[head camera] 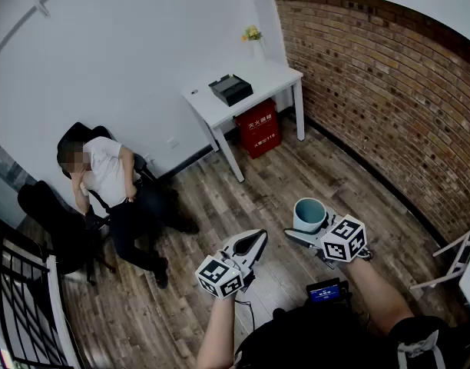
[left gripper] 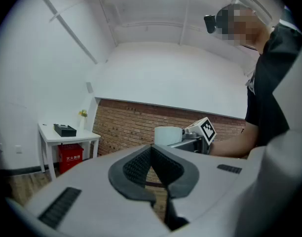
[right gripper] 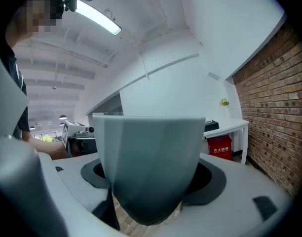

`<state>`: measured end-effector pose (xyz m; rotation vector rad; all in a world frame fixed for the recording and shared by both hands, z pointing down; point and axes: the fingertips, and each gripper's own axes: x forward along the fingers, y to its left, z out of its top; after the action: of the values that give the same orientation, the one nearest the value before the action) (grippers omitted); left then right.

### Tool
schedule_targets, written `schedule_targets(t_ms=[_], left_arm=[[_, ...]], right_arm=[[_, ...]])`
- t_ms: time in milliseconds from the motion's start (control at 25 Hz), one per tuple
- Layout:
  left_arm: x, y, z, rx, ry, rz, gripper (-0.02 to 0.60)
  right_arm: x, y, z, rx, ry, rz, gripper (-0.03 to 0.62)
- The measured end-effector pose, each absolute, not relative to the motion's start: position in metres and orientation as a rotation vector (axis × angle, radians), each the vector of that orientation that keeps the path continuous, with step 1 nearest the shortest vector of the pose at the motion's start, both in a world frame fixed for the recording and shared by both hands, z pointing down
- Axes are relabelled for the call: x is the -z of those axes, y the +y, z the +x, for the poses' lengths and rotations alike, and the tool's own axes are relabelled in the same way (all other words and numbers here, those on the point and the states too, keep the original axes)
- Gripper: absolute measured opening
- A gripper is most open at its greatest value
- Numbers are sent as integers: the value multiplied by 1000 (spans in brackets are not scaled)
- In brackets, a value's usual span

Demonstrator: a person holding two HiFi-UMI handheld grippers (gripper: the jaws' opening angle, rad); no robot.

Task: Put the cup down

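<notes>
Your right gripper (head camera: 315, 235) is clamped on the upright cup (head camera: 309, 214) over the wooden floor (head camera: 296, 177), the white table (head camera: 275, 75) well ahead, while your left gripper (head camera: 252, 246) is closed and empty.

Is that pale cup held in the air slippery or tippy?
The cup looks smooth and tapers toward its base, so it could slide down between the jaws. No denting shows where they press, so it is probably stiff. The narrow base may tip easily when set down.
</notes>
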<state>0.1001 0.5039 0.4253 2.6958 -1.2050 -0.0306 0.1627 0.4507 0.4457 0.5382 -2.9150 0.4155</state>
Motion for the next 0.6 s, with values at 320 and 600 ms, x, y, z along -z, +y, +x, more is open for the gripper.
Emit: schedule_targets(t_ms=[320,600], left_arm=[[-428,503,99,26,-1205,2689,8],[-428,500,98,26,-1197,2690,8]], right_arm=[[-447,451,162,-418,-2914,539,390],[-445,448,160,-435,-2922,538,390]])
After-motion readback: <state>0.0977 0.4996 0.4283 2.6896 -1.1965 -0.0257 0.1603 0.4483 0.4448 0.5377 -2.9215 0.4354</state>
